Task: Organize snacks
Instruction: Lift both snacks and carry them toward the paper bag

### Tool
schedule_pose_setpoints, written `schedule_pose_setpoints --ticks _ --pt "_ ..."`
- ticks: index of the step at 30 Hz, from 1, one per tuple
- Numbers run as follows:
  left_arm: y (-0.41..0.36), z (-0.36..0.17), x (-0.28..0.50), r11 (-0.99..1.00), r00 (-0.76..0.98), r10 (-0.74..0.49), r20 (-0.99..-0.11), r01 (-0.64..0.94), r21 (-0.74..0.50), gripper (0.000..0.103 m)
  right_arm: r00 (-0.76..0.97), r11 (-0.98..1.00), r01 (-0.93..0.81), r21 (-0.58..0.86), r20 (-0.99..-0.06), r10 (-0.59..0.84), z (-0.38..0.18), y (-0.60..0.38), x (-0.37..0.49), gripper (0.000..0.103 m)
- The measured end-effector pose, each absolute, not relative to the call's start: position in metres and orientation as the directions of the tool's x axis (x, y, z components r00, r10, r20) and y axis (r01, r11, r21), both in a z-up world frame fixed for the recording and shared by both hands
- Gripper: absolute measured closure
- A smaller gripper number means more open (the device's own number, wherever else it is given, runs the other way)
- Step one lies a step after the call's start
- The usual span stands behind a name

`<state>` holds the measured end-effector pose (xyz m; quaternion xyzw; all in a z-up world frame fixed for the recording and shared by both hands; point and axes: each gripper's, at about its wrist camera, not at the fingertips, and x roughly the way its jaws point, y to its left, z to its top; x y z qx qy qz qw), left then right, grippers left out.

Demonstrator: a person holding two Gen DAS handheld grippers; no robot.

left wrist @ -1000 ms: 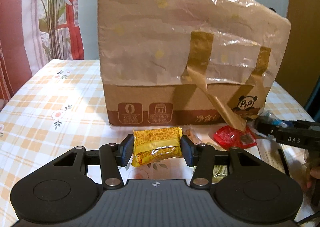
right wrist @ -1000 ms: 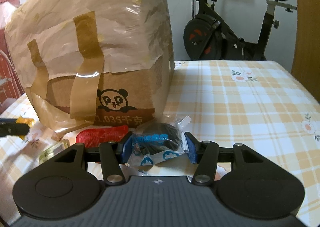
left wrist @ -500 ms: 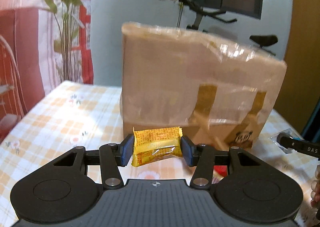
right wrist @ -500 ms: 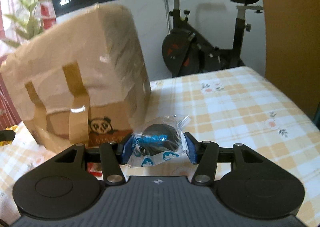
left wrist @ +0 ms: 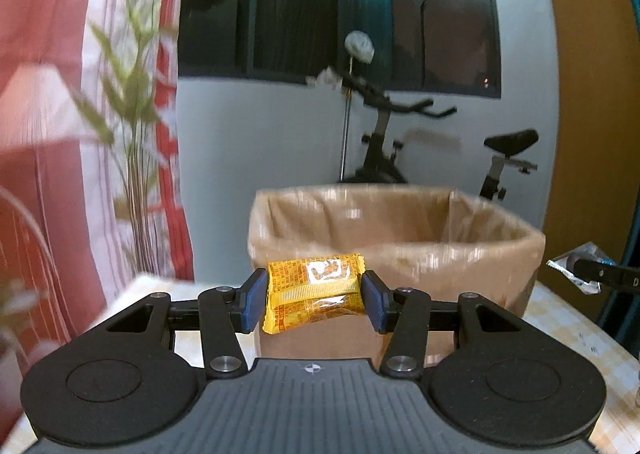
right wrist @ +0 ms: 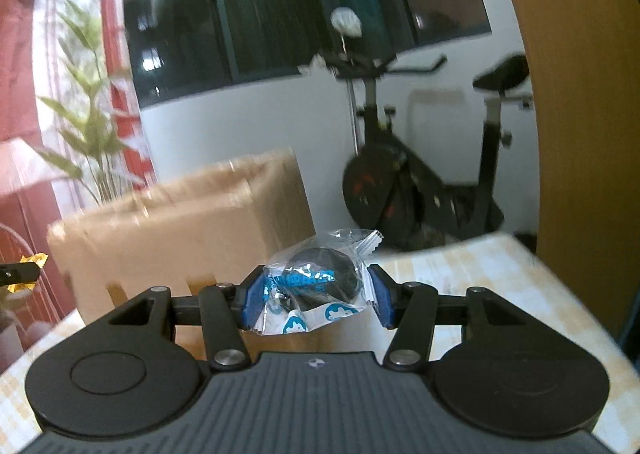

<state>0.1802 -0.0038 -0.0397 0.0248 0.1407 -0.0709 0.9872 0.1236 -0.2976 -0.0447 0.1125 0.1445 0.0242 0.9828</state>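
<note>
1. Left wrist view: the left gripper [left wrist: 314,302] is clamped on a yellow snack packet [left wrist: 314,300], one pad against each short end, so the packet's long axis runs across from finger to finger. The open cardboard box [left wrist: 400,230] stands on the checked table [left wrist: 576,330] straight ahead and lower than the packet, its mouth facing up. The packet sits just short of the near rim, so the drop turns on carrying it forward over that rim. At the right edge the right gripper's tip shows, level with the rim.

2. Right wrist view: the right gripper [right wrist: 316,290] is closed on a clear-wrapped dark cookie [right wrist: 320,278], wrapper ends splayed past the pads. Here the box [right wrist: 180,221] lies ahead and to the left; blur makes its rim hard to place, but the left hand looks the nearer to the opening.
</note>
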Motion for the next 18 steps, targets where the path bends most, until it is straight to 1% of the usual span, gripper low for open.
schedule_pose_setpoints --ticks 5,10,14,18 --pt "-0.011 -0.011 0.196 0.984 0.963 -0.151 -0.221 0.168 0.058 0.050 0.973 0.973 -0.052 0.223 -0.208 0.100 -0.016 -0.296 0.133 0.047" --pt "-0.019 0.004 0.221 0.978 0.959 -0.177 -0.222 0.196 0.066 0.050 0.973 0.967 -0.098 0.237 -0.180 0.143 0.007 -0.289 0.155 0.048" --pt "-0.024 0.001 0.252 0.975 0.944 -0.192 -0.267 0.215 0.059 0.050 0.962 0.962 -0.171 0.215 -0.176 0.210 0.019 -0.272 0.178 0.047" --pt "-0.023 -0.010 0.282 0.977 0.926 -0.191 -0.325 0.211 0.027 0.050 0.933 0.956 -0.242 0.166 -0.232 0.276 0.017 -0.243 0.212 0.048"
